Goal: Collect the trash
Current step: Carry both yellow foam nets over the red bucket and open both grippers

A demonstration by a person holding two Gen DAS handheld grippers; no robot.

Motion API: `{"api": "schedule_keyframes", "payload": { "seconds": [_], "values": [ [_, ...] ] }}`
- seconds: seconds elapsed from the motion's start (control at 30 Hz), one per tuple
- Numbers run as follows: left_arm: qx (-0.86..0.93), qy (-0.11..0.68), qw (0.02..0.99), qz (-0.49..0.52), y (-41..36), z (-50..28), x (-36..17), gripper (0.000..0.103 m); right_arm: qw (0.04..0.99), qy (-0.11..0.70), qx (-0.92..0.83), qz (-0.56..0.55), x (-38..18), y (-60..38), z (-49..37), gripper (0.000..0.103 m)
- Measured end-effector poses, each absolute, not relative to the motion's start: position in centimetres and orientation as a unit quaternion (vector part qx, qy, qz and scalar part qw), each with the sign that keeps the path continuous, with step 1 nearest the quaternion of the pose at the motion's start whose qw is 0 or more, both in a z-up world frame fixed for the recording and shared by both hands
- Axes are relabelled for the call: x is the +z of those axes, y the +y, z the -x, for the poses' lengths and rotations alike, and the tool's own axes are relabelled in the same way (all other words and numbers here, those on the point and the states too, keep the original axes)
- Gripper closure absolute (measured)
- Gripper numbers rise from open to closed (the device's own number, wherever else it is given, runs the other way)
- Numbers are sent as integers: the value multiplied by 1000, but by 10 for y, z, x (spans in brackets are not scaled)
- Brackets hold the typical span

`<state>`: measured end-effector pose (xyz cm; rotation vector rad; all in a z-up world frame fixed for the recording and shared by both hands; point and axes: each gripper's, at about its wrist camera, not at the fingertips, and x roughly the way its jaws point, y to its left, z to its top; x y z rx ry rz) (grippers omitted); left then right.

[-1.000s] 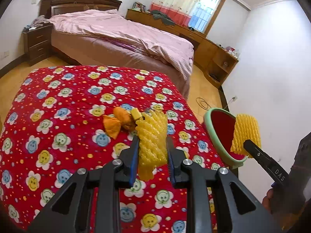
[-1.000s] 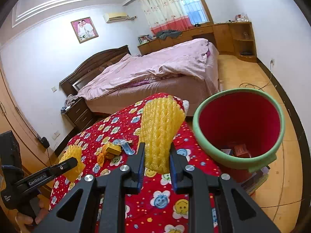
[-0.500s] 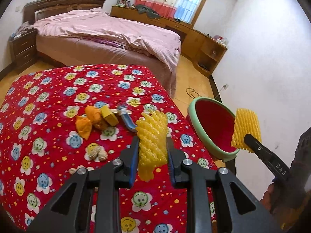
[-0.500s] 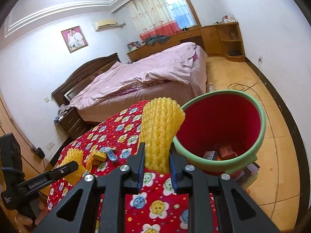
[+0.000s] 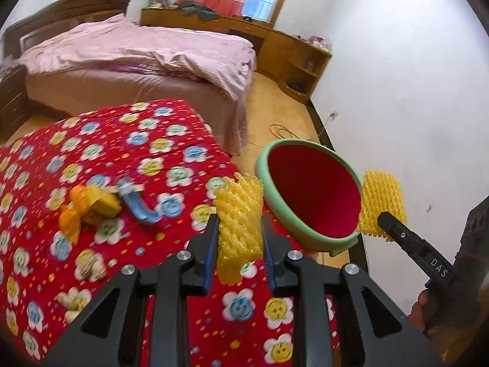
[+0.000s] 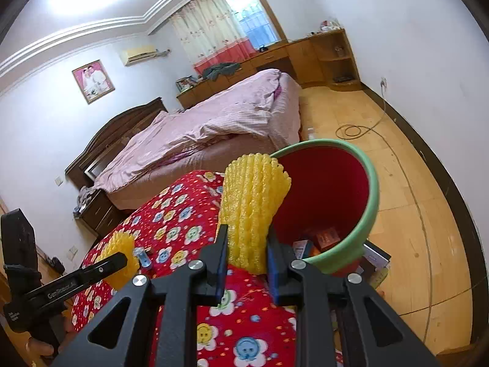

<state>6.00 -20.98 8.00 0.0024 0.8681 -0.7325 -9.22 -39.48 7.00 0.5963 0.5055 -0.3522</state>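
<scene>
My left gripper (image 5: 240, 241) is shut on a yellow foam fruit net (image 5: 238, 211) above the red flowered cloth (image 5: 128, 159), close to the bin. My right gripper (image 6: 247, 250) is shut on a second yellow foam net (image 6: 253, 202), held at the near rim of the red bin with a green rim (image 6: 371, 183). In the left wrist view that bin (image 5: 308, 195) stands off the table's right edge, with the right gripper's net (image 5: 382, 205) at its far side. Boxes (image 6: 324, 238) lie in the bin's bottom.
On the cloth lie an orange wrapper (image 5: 73, 217), a yellow piece (image 5: 105, 202), a blue wrapper (image 5: 137, 202) and pale scraps (image 5: 88, 269). A bed with a pink cover (image 5: 137, 55) stands behind. A white wall (image 5: 412, 91) is close on the right. A cable (image 6: 354, 130) lies on the wooden floor.
Both grippers have carried their foam nets toward the bin, which now looms larger in both views. The right net now overlaps the bin's rim. The grips are unchanged.
</scene>
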Motion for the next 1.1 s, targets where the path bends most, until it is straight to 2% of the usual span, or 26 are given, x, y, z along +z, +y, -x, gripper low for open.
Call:
{"api": "schedule_keyframes", "payload": {
  "seconds": [0.57, 1.1],
  "values": [
    [-385, 418, 821, -59, -308, -84, 57, 77, 896, 262, -219, -284, 46, -447, 86, 79],
    [-396, 438, 801, -103, -369, -112, 9, 77, 876, 308, -256, -268, 8, -485, 51, 78]
  ]
}}
